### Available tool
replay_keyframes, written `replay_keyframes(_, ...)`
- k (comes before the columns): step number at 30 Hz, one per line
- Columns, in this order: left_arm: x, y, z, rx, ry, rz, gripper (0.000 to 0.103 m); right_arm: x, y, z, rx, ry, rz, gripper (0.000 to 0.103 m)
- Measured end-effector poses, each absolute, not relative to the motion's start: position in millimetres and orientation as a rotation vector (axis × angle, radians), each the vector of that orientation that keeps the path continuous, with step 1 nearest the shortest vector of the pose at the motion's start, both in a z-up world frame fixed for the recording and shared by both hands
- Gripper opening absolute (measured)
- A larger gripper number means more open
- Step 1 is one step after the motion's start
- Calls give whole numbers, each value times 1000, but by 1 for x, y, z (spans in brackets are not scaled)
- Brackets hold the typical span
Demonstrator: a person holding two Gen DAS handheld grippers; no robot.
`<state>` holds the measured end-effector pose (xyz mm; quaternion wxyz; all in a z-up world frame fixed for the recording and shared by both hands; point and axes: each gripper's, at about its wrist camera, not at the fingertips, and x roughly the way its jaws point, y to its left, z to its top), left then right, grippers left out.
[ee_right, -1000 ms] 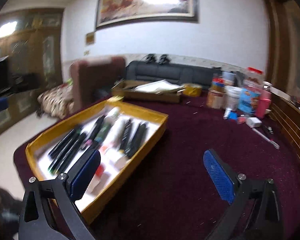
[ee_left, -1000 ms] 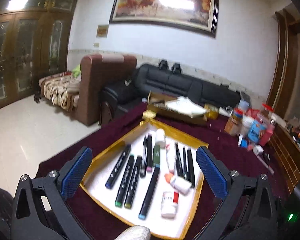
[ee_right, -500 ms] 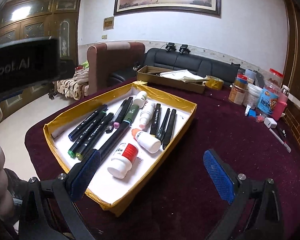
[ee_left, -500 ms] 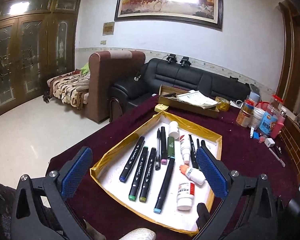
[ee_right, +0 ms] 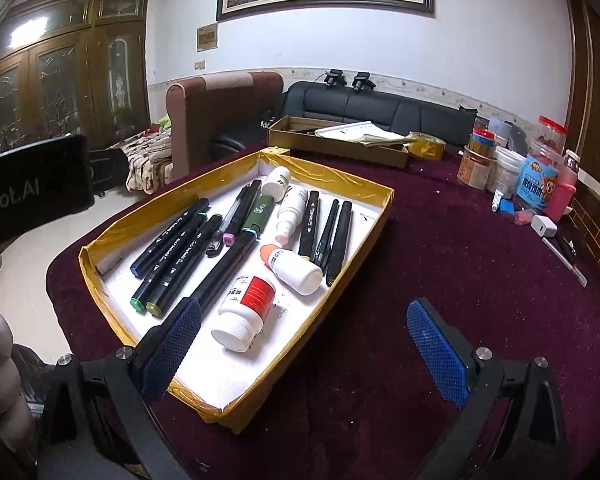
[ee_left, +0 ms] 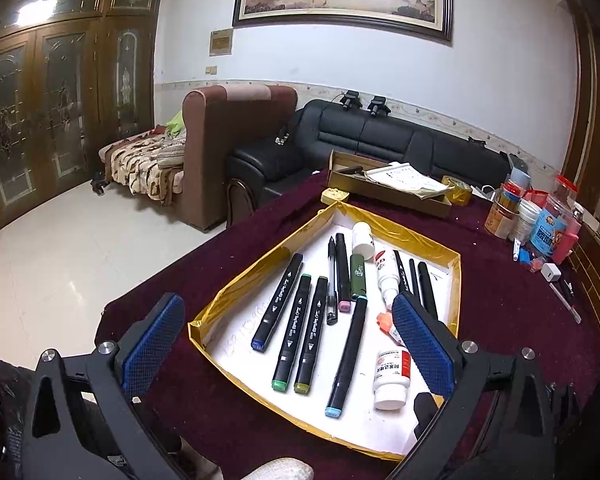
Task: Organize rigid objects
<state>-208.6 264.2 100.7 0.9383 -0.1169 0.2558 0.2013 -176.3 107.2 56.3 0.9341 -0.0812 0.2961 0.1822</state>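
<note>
Gold tape lines the tray (ee_right: 380, 216), which fills the middle of both views on the maroon tablecloth (ee_right: 460, 280). Over the last second both cameras have drawn back and steadied, so the tray now shows whole and sharp rather than blurred and cropped. Inside it the markers (ee_right: 172, 240) lie roughly side by side on the left, with the red-labelled bottle (ee_right: 246, 300) and the dropper bottle (ee_right: 294, 266) loose toward the lower right. The left tongs (ee_left: 288, 344) and right tongs (ee_right: 304, 352) gape wide, holding nothing. I judge this a pause over the tray; sorted or not, I cannot tell.
</note>
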Motion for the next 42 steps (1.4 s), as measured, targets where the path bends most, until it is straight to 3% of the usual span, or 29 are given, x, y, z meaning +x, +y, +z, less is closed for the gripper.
replay_keyframes(25, -184, 265, 72, -265, 655, 382, 103, -159, 96, 53, -152, 657, 328, 102)
replay_keyframes(42, -163, 285, 75, -312, 653, 429, 103, -146, 99, 55, -190, 693, 379, 102)
